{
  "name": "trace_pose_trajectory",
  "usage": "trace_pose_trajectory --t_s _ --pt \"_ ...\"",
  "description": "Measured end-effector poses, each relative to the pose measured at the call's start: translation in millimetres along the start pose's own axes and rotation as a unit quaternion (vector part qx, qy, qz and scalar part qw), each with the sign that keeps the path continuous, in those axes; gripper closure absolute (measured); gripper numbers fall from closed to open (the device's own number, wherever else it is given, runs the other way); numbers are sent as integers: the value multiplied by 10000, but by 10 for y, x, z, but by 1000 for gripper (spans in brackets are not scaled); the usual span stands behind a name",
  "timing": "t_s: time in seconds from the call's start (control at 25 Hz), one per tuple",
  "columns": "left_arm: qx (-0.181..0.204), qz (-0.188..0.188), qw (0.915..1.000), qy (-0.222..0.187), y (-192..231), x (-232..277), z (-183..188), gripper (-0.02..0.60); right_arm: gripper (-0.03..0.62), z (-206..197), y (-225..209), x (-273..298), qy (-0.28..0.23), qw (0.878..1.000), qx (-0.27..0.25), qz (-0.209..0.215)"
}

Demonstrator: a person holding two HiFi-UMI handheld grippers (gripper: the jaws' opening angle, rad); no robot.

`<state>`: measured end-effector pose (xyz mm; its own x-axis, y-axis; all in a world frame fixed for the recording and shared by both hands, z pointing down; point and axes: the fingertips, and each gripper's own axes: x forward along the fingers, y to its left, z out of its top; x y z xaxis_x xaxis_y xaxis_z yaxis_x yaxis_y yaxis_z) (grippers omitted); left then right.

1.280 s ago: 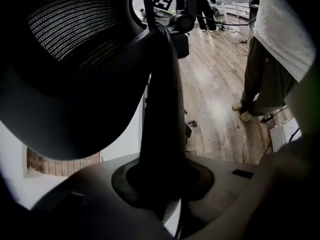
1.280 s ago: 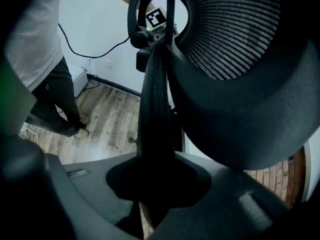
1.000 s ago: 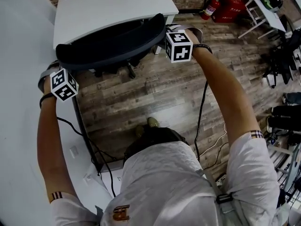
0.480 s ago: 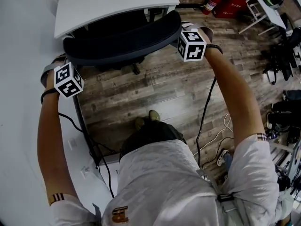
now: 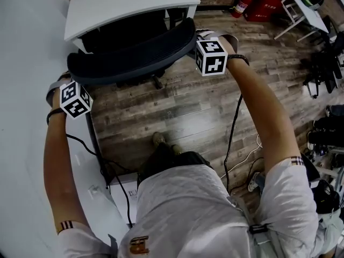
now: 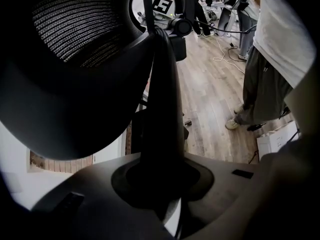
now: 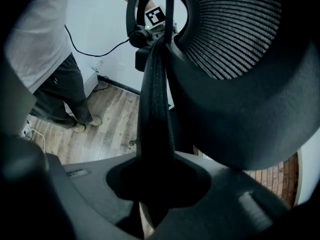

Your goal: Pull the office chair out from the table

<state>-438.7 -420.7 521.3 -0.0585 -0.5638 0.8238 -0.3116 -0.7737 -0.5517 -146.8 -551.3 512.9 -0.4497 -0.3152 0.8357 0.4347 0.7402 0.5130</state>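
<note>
The black office chair shows its curved mesh backrest [image 5: 129, 55] just in front of the white desk [image 5: 123, 4], with the seat still partly under the desktop. My left gripper [image 5: 69, 75] is shut on the backrest's left end, and my right gripper [image 5: 192, 36] is shut on its right end. In the left gripper view the backrest's dark rim [image 6: 161, 99] runs up from between the jaws of the left gripper [image 6: 157, 184]. The right gripper view shows the same rim [image 7: 156, 99] clamped in the right gripper [image 7: 155, 181]. The fingertips are hidden behind the rim.
A white wall [image 5: 27, 160] with a dark baseboard and a trailing cable [image 5: 113, 181] runs along the left. My feet [image 5: 159, 140] stand on the wooden floor behind the chair. A fire extinguisher [image 5: 241, 3], a red box [image 5: 266, 4], a small white table [image 5: 303, 9] and dark equipment [image 5: 325, 69] stand to the right.
The backrest has come away from the desk edge toward me, with both grippers still clamped on it. My feet have stepped back.
</note>
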Motion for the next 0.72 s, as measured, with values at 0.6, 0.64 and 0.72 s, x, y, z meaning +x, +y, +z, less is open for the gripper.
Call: trace_pose_trajectory --t_s 0.6,0.64,0.72 --pt "-160 -196 9996 136 -869 -625 153 511 508 165 810 -538 -41 9999 -96 38" --pt "-174 -206 9995 135 -926 -640 150 512 508 177 860 -558 -30 9999 -96 47" --pt "-160 -161 9996 153 -992 -705 169 512 508 207 967 -614 -17 9999 -86 90"
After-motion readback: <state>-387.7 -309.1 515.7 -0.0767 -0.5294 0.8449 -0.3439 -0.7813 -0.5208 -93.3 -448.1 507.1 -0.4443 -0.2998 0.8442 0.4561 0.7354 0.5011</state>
